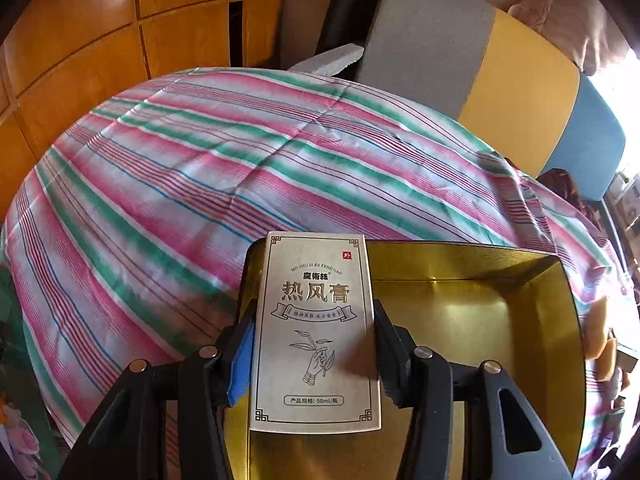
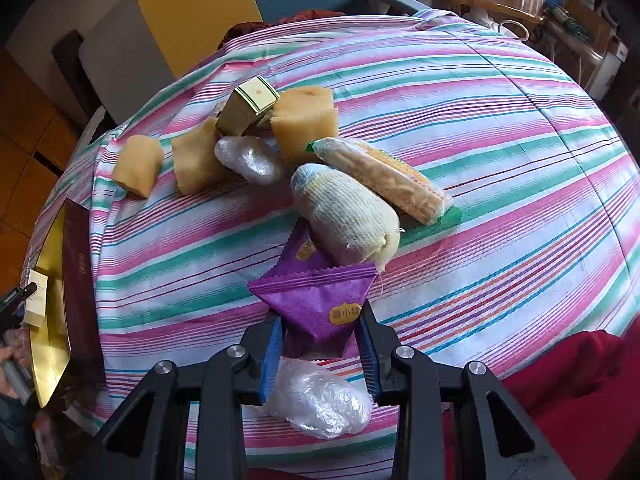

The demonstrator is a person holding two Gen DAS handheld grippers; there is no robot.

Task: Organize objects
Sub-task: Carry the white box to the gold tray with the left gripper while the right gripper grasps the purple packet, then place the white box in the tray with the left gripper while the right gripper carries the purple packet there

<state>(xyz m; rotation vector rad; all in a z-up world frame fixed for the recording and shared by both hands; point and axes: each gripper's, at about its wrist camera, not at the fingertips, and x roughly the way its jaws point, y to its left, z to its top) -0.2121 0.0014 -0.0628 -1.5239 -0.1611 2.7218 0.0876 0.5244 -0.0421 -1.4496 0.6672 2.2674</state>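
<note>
striped cloth [image 1: 168, 168] covers table beside wooden cabinets [image 1: 80, 32] and colour-blocked chair [image 1: 516, 92]

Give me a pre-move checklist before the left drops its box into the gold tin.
1. Left gripper holds the beige box between its fingers: ok.
2. Box is over the gold tin: ok.
3. Tin floor under the box free of other items: cannot tell, the box hides it.
4. Right gripper is shut on the purple packet: ok.
5. Right gripper is away from the tin: ok.
6. Plastic-wrapped bundle under the right fingers is not pinched: cannot tell.
</note>
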